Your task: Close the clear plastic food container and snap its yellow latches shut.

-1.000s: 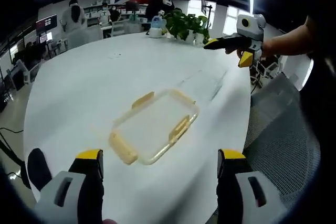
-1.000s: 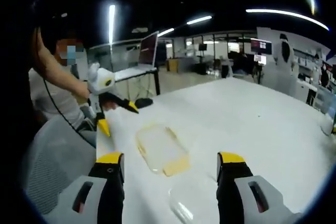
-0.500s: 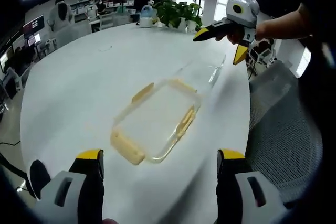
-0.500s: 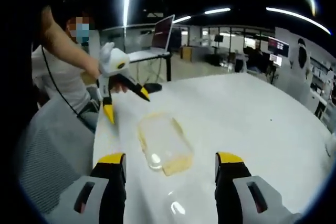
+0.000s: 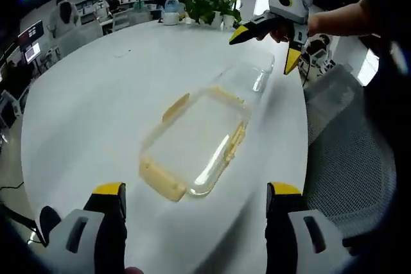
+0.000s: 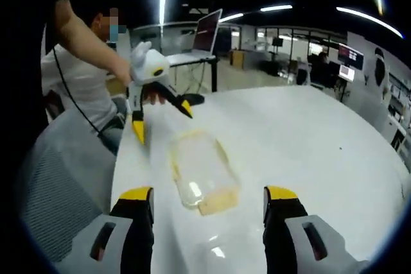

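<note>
On the round white table (image 5: 96, 94), near the edge closest to me, sits the clear rectangular plastic food container with yellow latches (image 5: 196, 142), and I'll use it as my landmark. In the left gripper view it lies ahead of my left gripper (image 5: 196, 200), whose jaws are spread wide with nothing between them, not touching it. In the right gripper view the container (image 6: 199, 168) also sits ahead of my right gripper (image 6: 200, 202), jaws likewise wide and empty. Each tool shows in the other's view, held above the table beyond the container, jaws parted. I judge we're at the start: approach only, no contact. I can't tell if the lid is seated; a second clear piece (image 5: 247, 81) seems to lie just beyond the container's far end, possibly the lid, too blurred to say. One yellow latch (image 5: 157, 181) at the near end looks flared outward, so unlatched as I read it. Next move calls for bringing both tools down, confirming the lid is on, then pressing each latch in against the wall. Room: open tabletop past the container on the far side; the table edge runs close on its near long side, with a grey mesh chair (image 5: 340, 145) just beyond, so I'd push inward, not toward that edge. A potted green plant (image 5: 212, 8) is well apart at the far rim.
</note>
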The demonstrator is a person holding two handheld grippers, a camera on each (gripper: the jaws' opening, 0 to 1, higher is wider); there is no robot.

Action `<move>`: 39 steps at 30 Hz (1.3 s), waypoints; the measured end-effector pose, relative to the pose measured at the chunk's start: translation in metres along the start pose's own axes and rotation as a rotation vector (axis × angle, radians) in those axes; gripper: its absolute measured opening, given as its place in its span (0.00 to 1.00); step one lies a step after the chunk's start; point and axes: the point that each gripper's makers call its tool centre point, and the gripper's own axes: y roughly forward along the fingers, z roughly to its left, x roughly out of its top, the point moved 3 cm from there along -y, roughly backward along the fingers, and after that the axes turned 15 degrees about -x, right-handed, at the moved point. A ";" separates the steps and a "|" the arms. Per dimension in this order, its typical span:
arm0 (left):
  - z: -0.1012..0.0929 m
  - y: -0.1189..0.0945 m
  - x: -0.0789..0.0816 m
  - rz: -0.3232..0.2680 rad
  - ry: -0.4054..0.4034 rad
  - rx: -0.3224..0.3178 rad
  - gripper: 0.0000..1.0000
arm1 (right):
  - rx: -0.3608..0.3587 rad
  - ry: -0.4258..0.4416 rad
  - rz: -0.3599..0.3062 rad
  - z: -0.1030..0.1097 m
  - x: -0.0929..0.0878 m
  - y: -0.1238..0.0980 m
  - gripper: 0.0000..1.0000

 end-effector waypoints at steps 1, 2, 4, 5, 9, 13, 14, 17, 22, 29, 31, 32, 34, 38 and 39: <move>0.001 0.000 0.000 0.008 0.006 -0.002 0.91 | 0.005 -0.006 0.003 0.000 0.000 0.001 0.69; 0.002 0.000 0.001 0.012 0.010 -0.004 0.91 | 0.011 -0.016 0.009 0.000 -0.001 0.002 0.69; 0.003 0.001 0.001 0.020 0.018 -0.007 0.91 | 0.016 -0.026 0.013 0.001 -0.002 0.003 0.69; 0.004 0.001 0.002 0.029 0.025 -0.009 0.90 | 0.019 -0.029 0.014 0.001 -0.001 0.004 0.69; 0.008 0.004 0.001 0.049 0.039 -0.014 0.90 | 0.033 -0.030 0.023 0.001 -0.002 0.009 0.69; 0.010 0.007 -0.001 0.071 0.049 -0.025 0.90 | 0.042 -0.042 0.030 0.002 -0.003 0.012 0.69; 0.010 0.007 -0.002 0.080 0.053 -0.030 0.90 | 0.045 -0.046 0.032 0.002 -0.002 0.013 0.69; 0.010 0.008 -0.004 0.107 0.068 -0.039 0.90 | 0.053 -0.050 0.048 0.001 -0.004 0.016 0.69; 0.011 0.008 -0.004 0.144 0.102 -0.049 0.89 | 0.066 -0.072 0.067 0.001 -0.006 0.021 0.69; 0.015 0.008 -0.003 0.184 0.123 -0.064 0.88 | 0.105 -0.113 0.098 0.003 -0.009 0.026 0.68; 0.016 0.009 -0.003 0.199 0.131 -0.064 0.89 | 0.106 -0.127 0.117 0.002 -0.012 0.028 0.67; 0.016 0.010 -0.004 0.208 0.138 -0.070 0.89 | 0.107 -0.128 0.116 0.002 -0.012 0.029 0.67; 0.015 0.011 -0.005 0.223 0.149 -0.081 0.88 | 0.109 -0.125 0.120 0.003 -0.010 0.029 0.67; 0.015 0.013 -0.007 0.259 0.180 -0.094 0.88 | 0.111 -0.133 0.130 0.003 -0.009 0.032 0.67; 0.016 0.013 -0.007 0.267 0.187 -0.096 0.87 | 0.111 -0.135 0.139 0.003 -0.009 0.033 0.67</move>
